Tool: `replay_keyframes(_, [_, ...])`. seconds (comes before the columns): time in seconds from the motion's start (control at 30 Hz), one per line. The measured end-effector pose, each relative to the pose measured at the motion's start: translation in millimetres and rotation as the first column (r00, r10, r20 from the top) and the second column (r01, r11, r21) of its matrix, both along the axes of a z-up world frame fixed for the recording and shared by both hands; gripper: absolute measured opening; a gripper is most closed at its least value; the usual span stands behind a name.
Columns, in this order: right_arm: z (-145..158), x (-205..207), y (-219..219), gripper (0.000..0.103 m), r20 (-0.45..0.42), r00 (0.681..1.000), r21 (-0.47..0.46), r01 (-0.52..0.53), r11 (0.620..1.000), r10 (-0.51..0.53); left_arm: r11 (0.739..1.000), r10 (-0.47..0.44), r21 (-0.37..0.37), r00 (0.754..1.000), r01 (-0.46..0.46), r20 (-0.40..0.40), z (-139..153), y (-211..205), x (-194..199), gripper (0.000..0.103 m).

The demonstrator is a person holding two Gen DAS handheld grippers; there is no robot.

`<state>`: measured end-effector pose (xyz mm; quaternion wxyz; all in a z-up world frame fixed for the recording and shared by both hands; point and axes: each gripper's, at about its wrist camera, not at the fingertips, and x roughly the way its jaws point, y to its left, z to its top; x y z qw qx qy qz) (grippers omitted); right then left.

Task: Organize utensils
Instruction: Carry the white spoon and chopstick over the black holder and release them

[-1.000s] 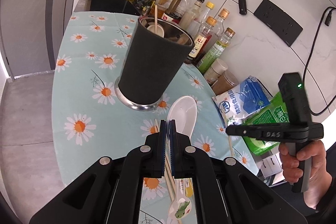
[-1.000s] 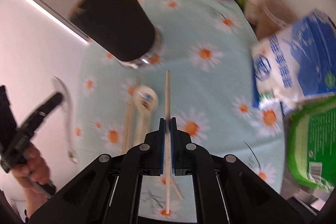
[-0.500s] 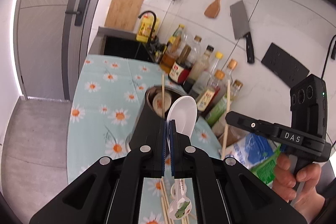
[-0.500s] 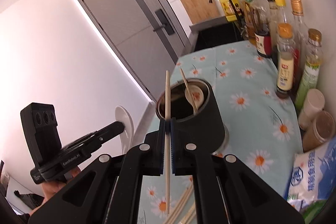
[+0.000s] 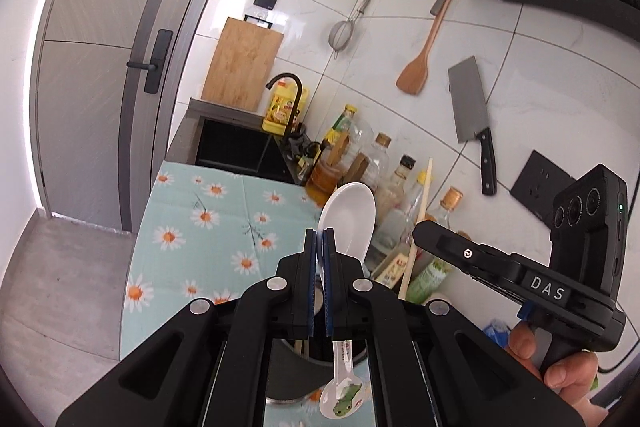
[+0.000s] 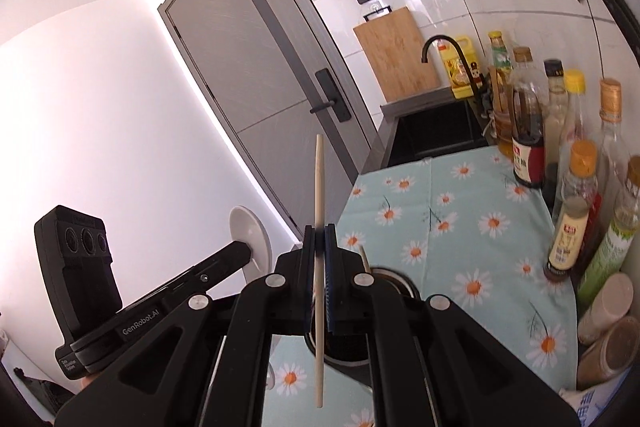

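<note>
My left gripper is shut on a white ceramic spoon, bowl up, handle hanging down over the dark utensil holder right below. My right gripper is shut on a wooden chopstick, held upright with its lower end over the holder's open mouth. A chopstick stands in the holder. The right gripper with its chopstick shows at the right of the left wrist view; the left gripper with its spoon shows at the left of the right wrist view.
A daisy-print cloth covers the counter. Sauce bottles and jars line the right wall. A sink with a black tap lies at the far end. A cleaver, spatula and strainer hang on the wall.
Both grippers have lifted and tilted up, bringing the spoon and the chopstick from beside the holder to right above its mouth. The holder has slid down under the fingers in both views.
</note>
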<state>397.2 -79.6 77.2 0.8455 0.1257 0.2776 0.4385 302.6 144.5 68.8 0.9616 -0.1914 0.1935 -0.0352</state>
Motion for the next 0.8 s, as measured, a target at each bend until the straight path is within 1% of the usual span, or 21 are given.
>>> replay_keyframes(0.1, [11, 5, 4, 0.006, 0.035, 0.999, 0.011, 0.023, 1.0, -0.023, 0.999, 0.041, -0.02, 0.999, -0.041, 0.018, 6, 8, 12, 0.002])
replay_keyframes(0.3, [18, 21, 7, 0.006, 0.079, 0.994, 0.041, 0.071, 0.997, -0.074, 0.997, 0.066, -0.053, 0.996, -0.063, 0.055, 11, 16, 32, 0.002])
replay_keyframes(0.37, [18, 25, 9, 0.006, 0.093, 0.991, 0.04, 0.09, 0.995, -0.093, 0.997, 0.066, -0.043, 0.996, -0.063, 0.06, 10, 15, 36, 0.002])
replay_keyframes(0.43, [13, 29, 10, 0.006, 0.1, 0.989, 0.032, 0.11, 0.993, -0.113, 0.998, 0.067, -0.02, 0.996, -0.066, 0.054, 7, 12, 41, 0.002])
replay_keyframes(0.6, [-2, 35, 13, 0.006, 0.084, 0.988, -0.001, 0.129, 0.992, -0.128, 0.998, 0.066, -0.005, 0.997, -0.066, 0.038, -7, 5, 52, 0.002])
replay_keyframes(0.67, [-7, 35, 15, 0.006, 0.072, 0.99, -0.009, 0.125, 0.992, -0.124, 0.997, 0.073, 0.008, 0.997, -0.073, 0.027, -12, 1, 55, 0.002])
replay_keyframes(0.73, [-10, 35, 16, 0.006, 0.061, 0.992, -0.023, 0.11, 0.994, -0.109, 0.998, 0.063, 0.009, 0.998, -0.063, -0.001, -18, -2, 58, 0.003])
replay_keyframes(0.8, [-14, 35, 18, 0.019, 0.037, 0.996, -0.039, 0.084, 0.996, -0.083, 0.997, 0.071, 0.016, 0.997, -0.07, -0.028, -23, -4, 60, 0.004])
